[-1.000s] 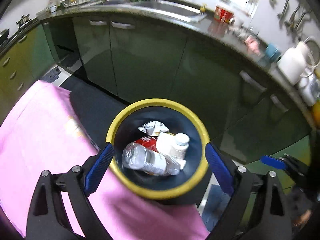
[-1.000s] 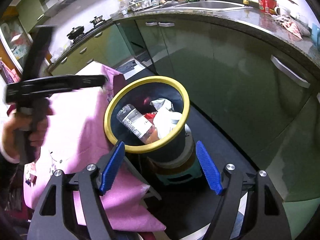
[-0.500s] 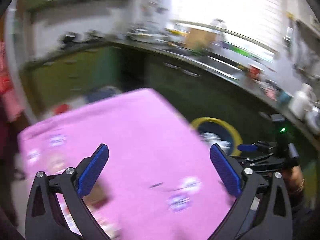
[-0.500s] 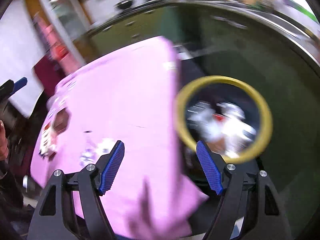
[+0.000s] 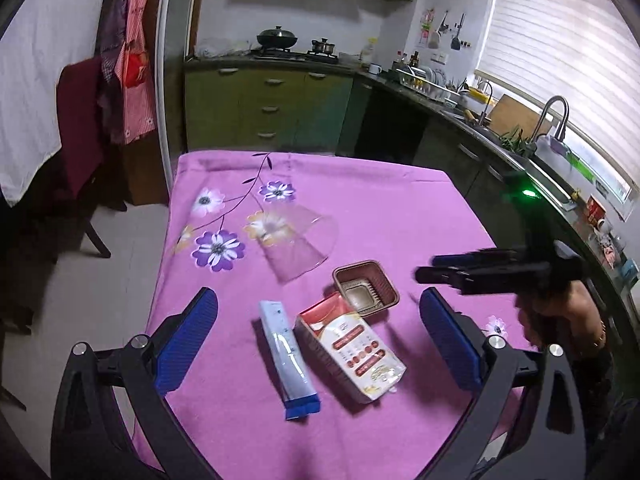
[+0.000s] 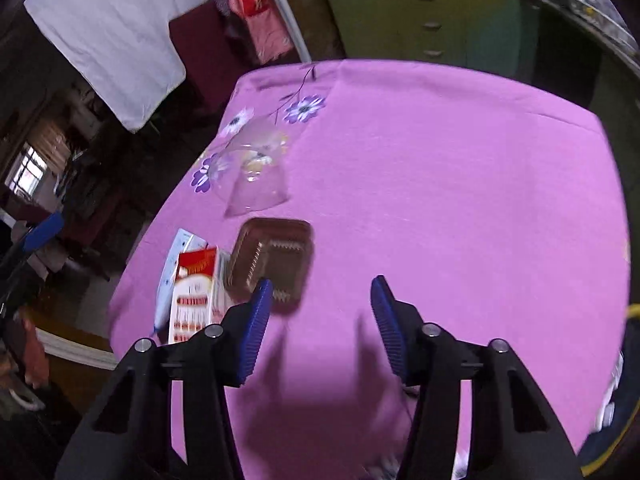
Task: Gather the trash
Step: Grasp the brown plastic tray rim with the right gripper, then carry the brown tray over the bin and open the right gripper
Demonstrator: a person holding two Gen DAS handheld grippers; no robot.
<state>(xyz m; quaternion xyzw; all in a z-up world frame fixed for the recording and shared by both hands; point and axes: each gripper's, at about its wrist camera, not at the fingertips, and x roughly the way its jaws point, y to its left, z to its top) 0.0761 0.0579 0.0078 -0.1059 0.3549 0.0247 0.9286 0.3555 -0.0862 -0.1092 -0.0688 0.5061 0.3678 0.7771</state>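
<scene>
On the pink flowered tablecloth (image 5: 380, 208) lie several pieces of trash: a red-and-white carton (image 5: 352, 354), a white-and-blue wrapper (image 5: 289, 360), a brown plastic tray (image 5: 366, 288) and a clear plastic lid (image 5: 298, 240). My left gripper (image 5: 320, 340) is open and empty above the carton and wrapper. My right gripper (image 6: 322, 320) is open and empty just right of the brown tray (image 6: 272, 260); it also shows in the left wrist view (image 5: 480, 266). The carton (image 6: 196, 292), wrapper (image 6: 170, 276) and lid (image 6: 252, 168) show in the right wrist view. The yellow-rimmed bin (image 6: 616, 432) is at the lower right edge.
Green kitchen cabinets (image 5: 272, 108) and a counter with a sink (image 5: 532, 152) run behind and right of the table. A dark red chair (image 5: 80, 136) stands at the left. A white cloth (image 6: 112, 36) hangs beyond the table's far corner.
Both grippers have swung away from the yellow-rimmed bin and now face the table with the trash on it. Both stay open and empty.
</scene>
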